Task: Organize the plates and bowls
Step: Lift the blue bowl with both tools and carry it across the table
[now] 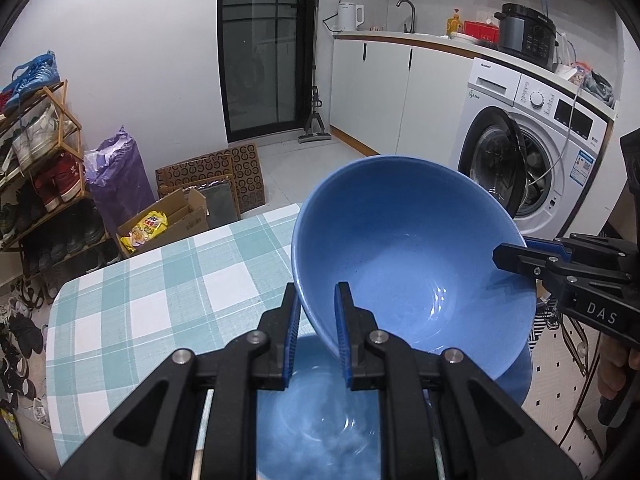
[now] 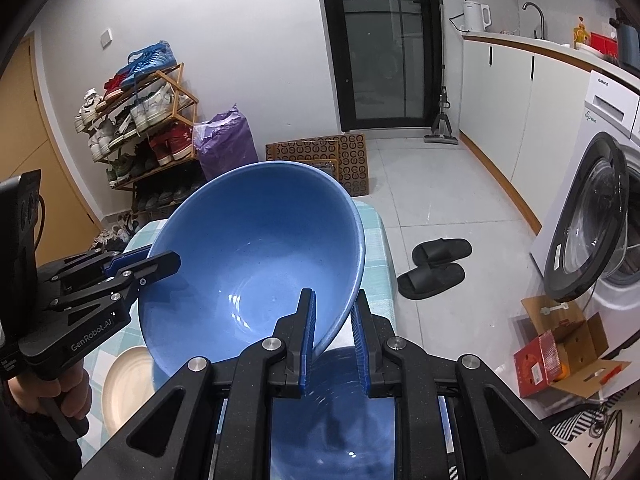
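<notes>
Both grippers — left (image 1: 318, 312) and right (image 2: 334, 320) — pinching opposite rims of a blue bowl (image 1: 408, 248), bowl hanging tilted above a second bowl (image 2: 332, 432), checked table (image 1: 160, 280) lying bare beyond.

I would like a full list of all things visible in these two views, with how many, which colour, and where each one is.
bowl: 1, blue, lifted and tilted above the table, rim gripped on two sides
second dish: 1, blue, under the lifted bowl; bowl or plate cannot be told
plate: 1, cream, on the table at lower left of the right wrist view
table: 1, teal and white check cloth
washing machine: 1, white, door open, under the counter
kettle: 1, white, on the counter
pressure cooker: 1, black, on the counter
shoe rack: 1, wooden, by the wall
slippers: 2, black, on the floor
left tongs: 1, black with blue pads, shut on the bowl rim
right tongs: 1, same colours, shut on the opposite rim
</notes>
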`<action>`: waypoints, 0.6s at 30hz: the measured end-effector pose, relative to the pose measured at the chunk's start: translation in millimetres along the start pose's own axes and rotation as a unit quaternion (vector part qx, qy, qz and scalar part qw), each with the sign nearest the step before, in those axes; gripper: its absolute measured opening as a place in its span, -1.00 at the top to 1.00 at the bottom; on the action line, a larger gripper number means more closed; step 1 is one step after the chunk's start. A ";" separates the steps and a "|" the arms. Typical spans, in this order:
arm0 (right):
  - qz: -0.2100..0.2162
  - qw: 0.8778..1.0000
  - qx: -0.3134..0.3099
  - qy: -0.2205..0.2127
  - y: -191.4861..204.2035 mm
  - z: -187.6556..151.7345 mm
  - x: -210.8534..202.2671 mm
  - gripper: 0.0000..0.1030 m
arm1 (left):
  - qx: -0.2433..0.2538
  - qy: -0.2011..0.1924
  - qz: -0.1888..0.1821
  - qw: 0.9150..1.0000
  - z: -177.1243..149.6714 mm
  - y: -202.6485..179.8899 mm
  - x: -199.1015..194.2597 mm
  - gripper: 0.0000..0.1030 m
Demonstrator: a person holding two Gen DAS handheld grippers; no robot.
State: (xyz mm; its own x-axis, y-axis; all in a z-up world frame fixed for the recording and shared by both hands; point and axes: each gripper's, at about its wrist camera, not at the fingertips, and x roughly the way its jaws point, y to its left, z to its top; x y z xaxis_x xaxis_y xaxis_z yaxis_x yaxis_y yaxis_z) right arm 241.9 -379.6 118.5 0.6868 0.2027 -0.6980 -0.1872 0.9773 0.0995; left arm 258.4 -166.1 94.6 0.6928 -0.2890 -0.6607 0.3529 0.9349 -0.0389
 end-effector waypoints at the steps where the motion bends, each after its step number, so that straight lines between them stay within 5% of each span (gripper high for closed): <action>1: 0.000 1.000 -0.002 -0.001 2.8 -1.4 -2.6 0.65 | 0.000 0.000 0.001 1.000 -1.3 0.5 -2.5 0.71; 18: 0.024 1.000 -0.012 0.009 44.3 -22.2 -8.6 0.65 | -0.007 0.000 0.024 1.000 -30.6 18.4 -34.3 0.70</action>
State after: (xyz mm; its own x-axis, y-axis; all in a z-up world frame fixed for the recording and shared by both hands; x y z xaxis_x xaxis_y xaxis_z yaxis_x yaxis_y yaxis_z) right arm 212.1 -339.4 113.2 0.6635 0.2483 -0.7057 -0.2368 0.9645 0.1167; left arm 221.9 -132.7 93.6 0.7091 -0.2445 -0.6614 0.3112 0.9502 -0.0177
